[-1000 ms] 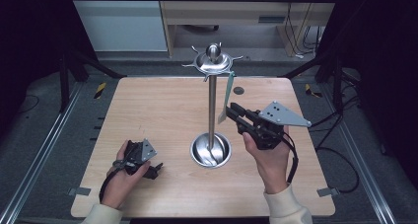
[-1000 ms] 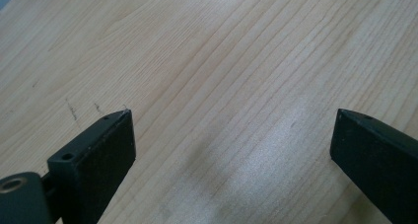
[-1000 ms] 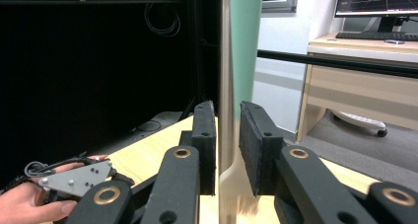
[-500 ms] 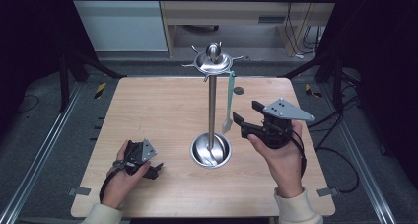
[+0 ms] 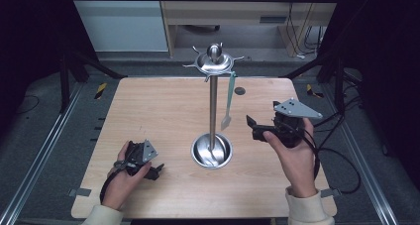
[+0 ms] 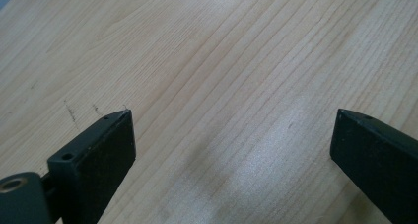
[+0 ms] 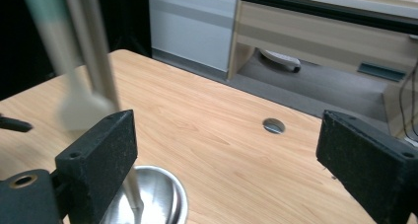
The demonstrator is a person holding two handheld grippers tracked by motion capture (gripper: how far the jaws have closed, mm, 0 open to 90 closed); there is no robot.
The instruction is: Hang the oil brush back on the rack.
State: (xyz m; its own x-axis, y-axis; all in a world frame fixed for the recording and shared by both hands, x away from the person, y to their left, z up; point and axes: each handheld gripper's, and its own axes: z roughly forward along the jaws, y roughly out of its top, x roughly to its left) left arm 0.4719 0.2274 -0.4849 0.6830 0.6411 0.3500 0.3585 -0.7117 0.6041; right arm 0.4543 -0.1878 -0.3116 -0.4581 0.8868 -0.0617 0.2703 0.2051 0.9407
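Spatula hangs from the stand, just ahead-left of the right tool, which is gaping and empty. Left tool, also spread, idles on the desk. Likely next: realign with the handle.

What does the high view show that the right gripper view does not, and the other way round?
High view alone: the rack's hooked top, both hands, the left claw low near the table's front left, and the spatula's handle hanging from a hook.

Right gripper view alone: its own two black jaws close up, wide apart with nothing between them, and the cabinet behind the table.

Both: the wooden table, the steel pole, the round base, the spatula's pale blade, and the small round hole in the tabletop.
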